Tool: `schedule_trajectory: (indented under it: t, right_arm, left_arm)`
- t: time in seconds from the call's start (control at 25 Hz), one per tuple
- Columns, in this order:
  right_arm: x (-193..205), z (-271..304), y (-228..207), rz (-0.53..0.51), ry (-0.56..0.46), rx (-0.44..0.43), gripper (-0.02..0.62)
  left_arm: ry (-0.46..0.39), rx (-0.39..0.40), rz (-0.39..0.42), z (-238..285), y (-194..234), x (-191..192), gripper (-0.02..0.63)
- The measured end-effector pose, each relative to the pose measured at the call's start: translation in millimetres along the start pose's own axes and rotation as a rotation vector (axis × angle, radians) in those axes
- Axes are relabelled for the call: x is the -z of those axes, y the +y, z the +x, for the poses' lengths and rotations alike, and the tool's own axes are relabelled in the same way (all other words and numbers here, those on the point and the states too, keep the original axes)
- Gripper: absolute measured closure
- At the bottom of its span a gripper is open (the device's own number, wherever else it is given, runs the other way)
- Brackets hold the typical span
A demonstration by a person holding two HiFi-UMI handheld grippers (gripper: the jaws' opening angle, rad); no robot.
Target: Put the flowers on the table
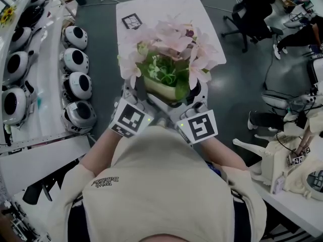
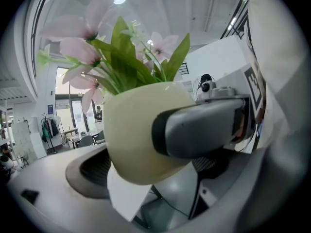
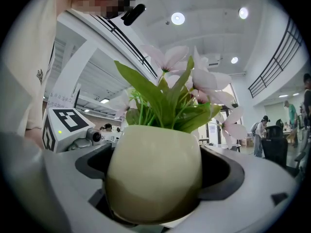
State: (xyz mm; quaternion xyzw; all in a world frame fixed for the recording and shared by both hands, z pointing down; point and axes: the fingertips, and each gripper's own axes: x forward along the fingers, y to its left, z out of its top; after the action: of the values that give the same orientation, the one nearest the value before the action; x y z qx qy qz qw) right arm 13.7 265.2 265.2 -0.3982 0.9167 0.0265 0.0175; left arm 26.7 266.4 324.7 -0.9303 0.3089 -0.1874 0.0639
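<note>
A cream pot (image 1: 164,88) of pink flowers (image 1: 171,44) with green leaves is held up in front of the person, over the near end of a white table (image 1: 161,9). My left gripper (image 1: 137,96) is shut on the pot's left side and my right gripper (image 1: 196,99) on its right side. In the left gripper view the pot (image 2: 136,135) fills the space between my left gripper's (image 2: 146,174) jaws, and a grey finger (image 2: 199,127) of the other gripper crosses it. The right gripper view has the pot (image 3: 155,171) seated upright in my right gripper (image 3: 155,193).
A square marker card (image 1: 132,20) lies on the table's far part. White rounded devices (image 1: 76,87) line shelves on the left. A black office chair (image 1: 250,14) stands at the upper right. A second table (image 1: 282,195) at the right carries white items.
</note>
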Motion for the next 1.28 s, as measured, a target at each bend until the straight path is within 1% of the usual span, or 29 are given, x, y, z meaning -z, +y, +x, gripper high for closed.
schedule_trajectory:
  t: [0.2,0.48,0.68,0.76,0.84,1.04,1.28]
  right_arm:
    - [-2,0,-13,-0.010,-0.005,-0.014,0.049]
    - [-3,-2,-27,-0.009,-0.013,-0.007,0.049]
    - [0,-1,-32,-0.022,-0.007,-0.007,0.049]
    - [3,2,-36,-0.011,-0.004,-0.006,0.049]
    - [5,8,-41,-0.004,-0.004,-0.008,0.049]
    - [9,32,-54,-0.023,0.001,-0.015,0.049]
    - [16,63,-82,-0.014,0.017,-0.008,0.049]
  left_arm:
    - [0.000,-0.012,-0.002,12,2,-5,0.117]
    - [-0.002,-0.007,0.006,25,3,-11,0.117]
    - [0.004,-0.007,0.006,32,4,-9,0.116]
    - [0.007,-0.006,0.002,36,7,-7,0.117]
    - [0.006,-0.007,0.000,40,13,-6,0.117]
    - [0.005,-0.011,-0.004,52,37,-1,0.117]
    - [0.009,0.000,-0.015,78,70,3,0.117]
